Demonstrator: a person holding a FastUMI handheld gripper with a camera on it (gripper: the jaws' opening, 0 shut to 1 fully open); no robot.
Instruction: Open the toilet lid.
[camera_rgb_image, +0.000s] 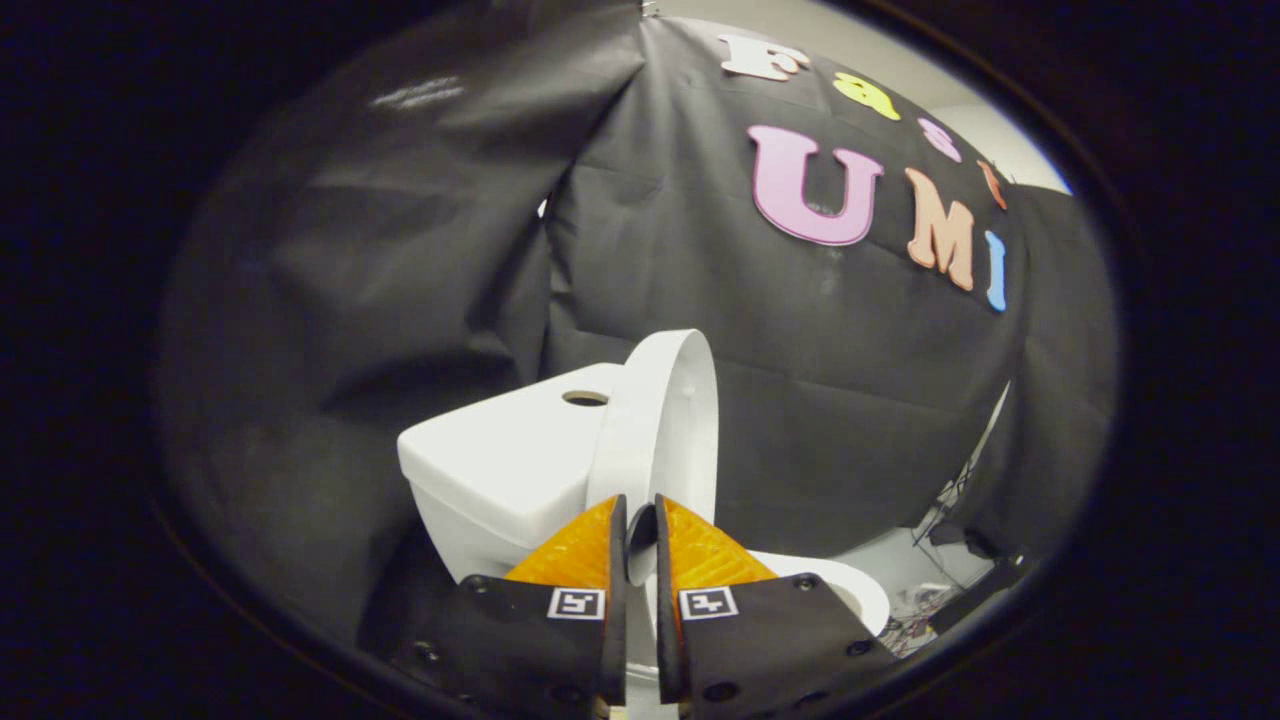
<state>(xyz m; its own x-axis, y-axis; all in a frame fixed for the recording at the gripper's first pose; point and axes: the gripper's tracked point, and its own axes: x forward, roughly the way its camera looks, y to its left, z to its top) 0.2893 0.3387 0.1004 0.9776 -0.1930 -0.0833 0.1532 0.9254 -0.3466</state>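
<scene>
Tongs (640, 520): fingers drawn close together, pinching the lower edge of the toilet lid (660, 420) between them.
Toilet lid: white, raised upright on edge, standing just beside the tank (500, 470) and rising beyond the fingers.
Tank: white, left of the lid, round hole (585, 398) in its top.
Toilet rim (850, 590): white, exposed right of the fingers.
Cables (935, 600): tangled, on the floor beyond the rim.

No readable text on the toilet (500, 470); the gripper (640, 520), clamped on the lid (660, 420), bears only square coded tags.
</scene>
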